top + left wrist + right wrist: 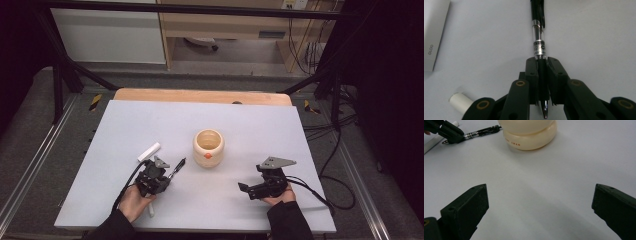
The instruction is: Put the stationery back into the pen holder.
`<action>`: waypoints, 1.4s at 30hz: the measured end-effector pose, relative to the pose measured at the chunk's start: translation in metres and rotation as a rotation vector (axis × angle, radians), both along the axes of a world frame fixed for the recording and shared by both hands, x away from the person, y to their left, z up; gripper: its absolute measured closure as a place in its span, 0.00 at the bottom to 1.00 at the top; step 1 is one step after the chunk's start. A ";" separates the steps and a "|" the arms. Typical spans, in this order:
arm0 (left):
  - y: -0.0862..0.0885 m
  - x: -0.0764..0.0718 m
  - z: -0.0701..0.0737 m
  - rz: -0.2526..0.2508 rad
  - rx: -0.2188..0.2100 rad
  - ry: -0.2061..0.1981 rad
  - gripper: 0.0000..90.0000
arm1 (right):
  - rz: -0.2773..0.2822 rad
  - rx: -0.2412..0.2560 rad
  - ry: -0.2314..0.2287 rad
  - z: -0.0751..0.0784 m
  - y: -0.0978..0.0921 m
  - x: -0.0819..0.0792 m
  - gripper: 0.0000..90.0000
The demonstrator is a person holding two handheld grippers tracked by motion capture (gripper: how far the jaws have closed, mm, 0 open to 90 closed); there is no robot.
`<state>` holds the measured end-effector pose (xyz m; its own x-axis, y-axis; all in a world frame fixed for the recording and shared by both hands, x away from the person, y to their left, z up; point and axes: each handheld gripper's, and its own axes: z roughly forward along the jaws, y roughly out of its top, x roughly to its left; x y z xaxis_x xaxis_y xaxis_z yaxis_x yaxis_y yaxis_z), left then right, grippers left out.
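Note:
A black pen (538, 32) with a clear barrel lies on the white table, its tip pointing back toward me. My left gripper (542, 66) is shut on the pen near its tip end; in the high view the left gripper (169, 175) sits left of centre with the pen (178, 166) sticking out toward a cream cup (208, 147). My right gripper (539, 202) stands open over bare table, with the cream cup (529, 132) ahead of it. In the high view the right gripper (246, 190) rests at the front right.
A white box (149, 151) lies left of the pen, marked GLOO in the left gripper view (434, 32). A white cylinder (461, 102) lies under the left hand. The wooden strip (200, 95) edges the table's far side.

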<state>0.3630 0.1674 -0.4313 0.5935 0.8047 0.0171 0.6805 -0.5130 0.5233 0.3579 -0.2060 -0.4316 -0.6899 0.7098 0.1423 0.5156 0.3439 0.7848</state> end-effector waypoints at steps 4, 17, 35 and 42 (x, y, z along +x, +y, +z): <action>0.002 0.001 0.000 0.000 -0.008 0.006 0.88 | 0.001 0.000 0.001 0.000 0.000 0.000 0.02; 0.009 0.000 0.008 -0.020 -0.044 -0.005 0.88 | 0.006 -0.001 -0.003 0.000 0.000 0.000 0.02; 0.016 -0.008 0.016 -0.105 -0.081 0.011 0.88 | 0.008 0.005 -0.005 0.000 0.001 -0.001 0.02; 0.015 -0.010 0.018 -0.137 -0.095 0.022 0.88 | 0.021 0.006 -0.012 0.000 0.001 -0.001 0.02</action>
<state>0.3528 0.1827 -0.4136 0.6971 0.7135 -0.0698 0.6195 -0.5505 0.5596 0.3567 -0.2046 -0.4317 -0.7064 0.6943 0.1377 0.4985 0.3498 0.7932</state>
